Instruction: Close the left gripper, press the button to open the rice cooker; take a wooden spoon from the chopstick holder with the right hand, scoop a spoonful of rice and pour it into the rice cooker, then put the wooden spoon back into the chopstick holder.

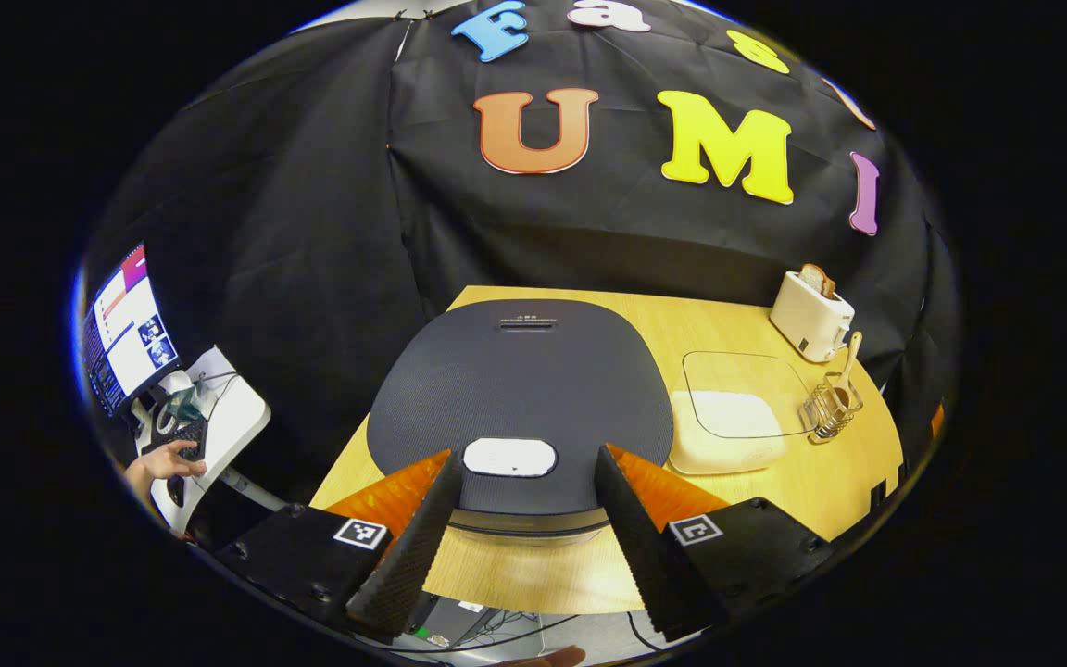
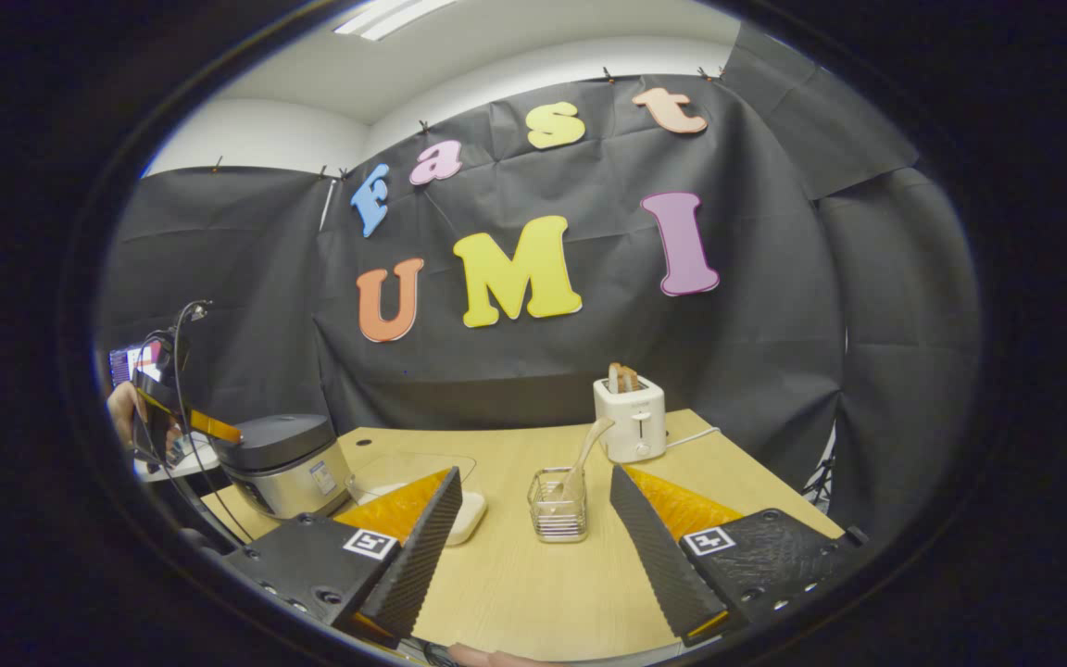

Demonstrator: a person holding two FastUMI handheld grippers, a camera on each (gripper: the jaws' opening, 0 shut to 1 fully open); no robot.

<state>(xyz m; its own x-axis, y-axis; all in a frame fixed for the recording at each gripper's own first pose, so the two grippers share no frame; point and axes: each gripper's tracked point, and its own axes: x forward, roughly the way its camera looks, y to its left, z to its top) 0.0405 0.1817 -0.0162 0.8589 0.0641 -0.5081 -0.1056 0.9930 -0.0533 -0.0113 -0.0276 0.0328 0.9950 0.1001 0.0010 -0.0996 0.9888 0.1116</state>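
Observation:
The rice cooker (image 1: 520, 389) has a dark closed lid, with its white button (image 1: 509, 458) at the near edge. My left gripper (image 1: 526, 454) is open just above the lid's front, one finger on each side of the button. A wire chopstick holder (image 1: 832, 408) at the right holds the upright wooden spoon (image 1: 850, 357). In the right gripper view, my right gripper (image 2: 534, 472) is open with nothing in it, a short way in front of the chopstick holder (image 2: 558, 505) and the wooden spoon (image 2: 586, 449). The rice cooker (image 2: 285, 463) stands at the left. A clear container of rice (image 1: 728, 426) sits between the cooker and the holder.
A white toaster (image 1: 809, 315) with bread stands at the back right of the wooden table (image 1: 533, 579). Left of the table are a monitor (image 1: 126, 333) and a person's hand (image 1: 163, 463) on a keyboard. The toaster (image 2: 629, 417) is behind the holder.

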